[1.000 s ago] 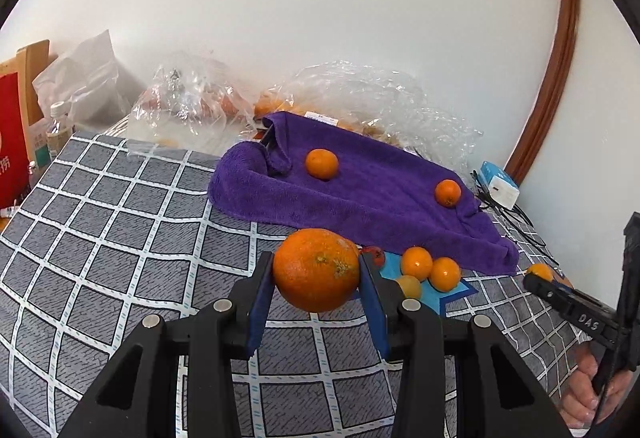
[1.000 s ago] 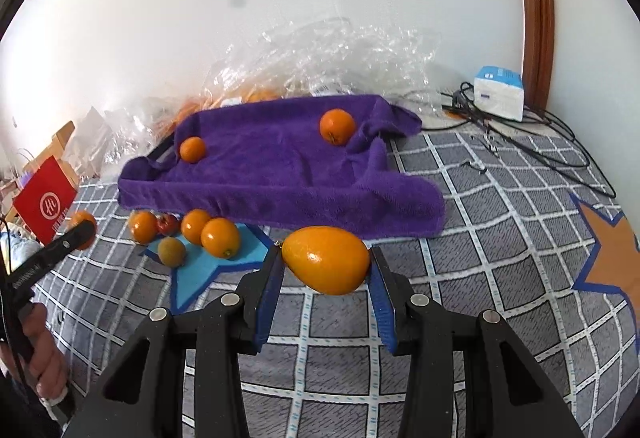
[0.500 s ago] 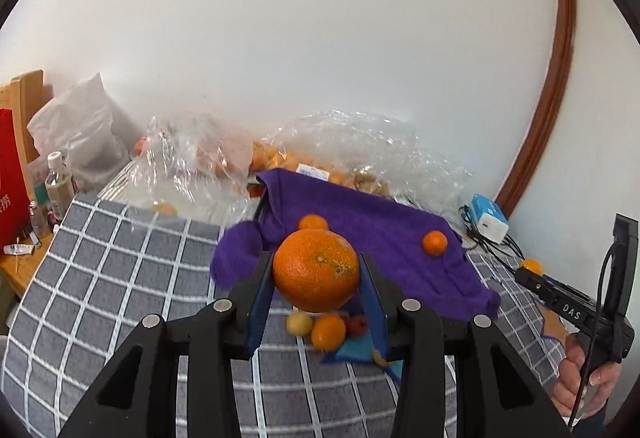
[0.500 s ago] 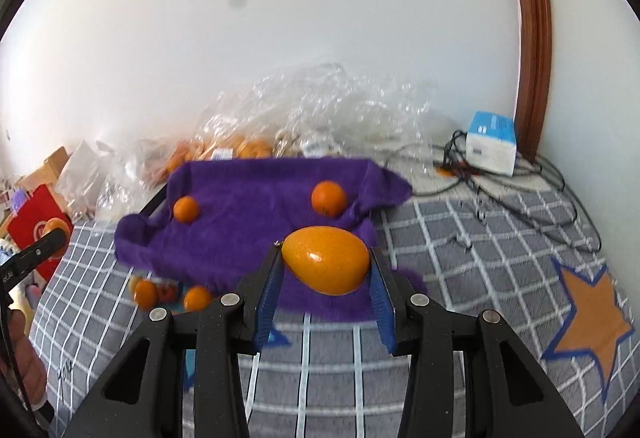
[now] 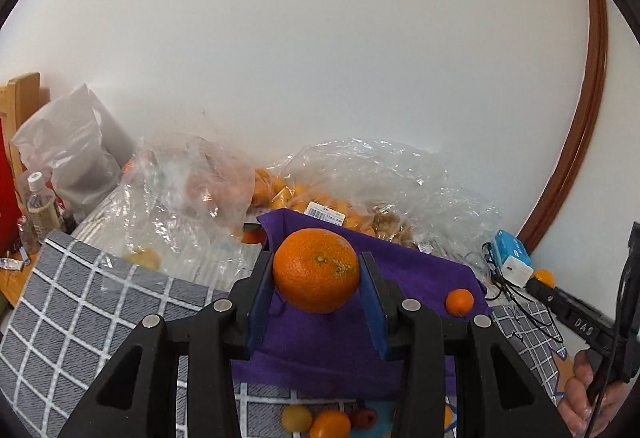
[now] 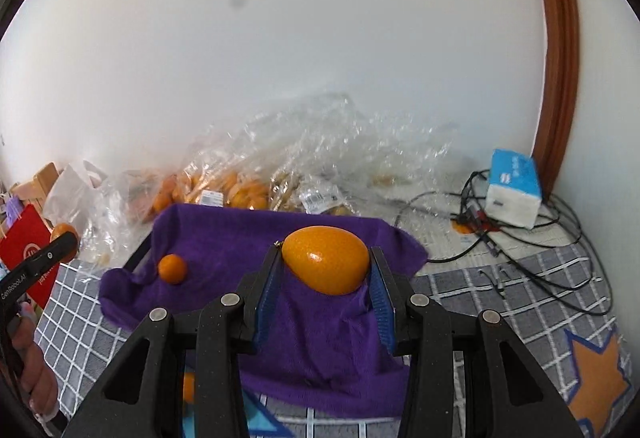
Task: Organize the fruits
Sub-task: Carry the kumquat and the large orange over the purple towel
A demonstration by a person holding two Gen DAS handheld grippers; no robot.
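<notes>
Two fruits ride clamped, round orange [image 5: 316, 270] in left gripper [image 5: 316, 292], oval one [image 6: 326, 260] in right gripper [image 6: 324, 292]; best lowered gently onto purple towel [image 6: 320, 334], clear of the small orange [image 6: 172, 269].

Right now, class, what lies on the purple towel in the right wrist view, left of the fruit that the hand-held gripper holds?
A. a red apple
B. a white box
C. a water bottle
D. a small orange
D: a small orange sits on the purple towel, left of the held fruit.
</notes>
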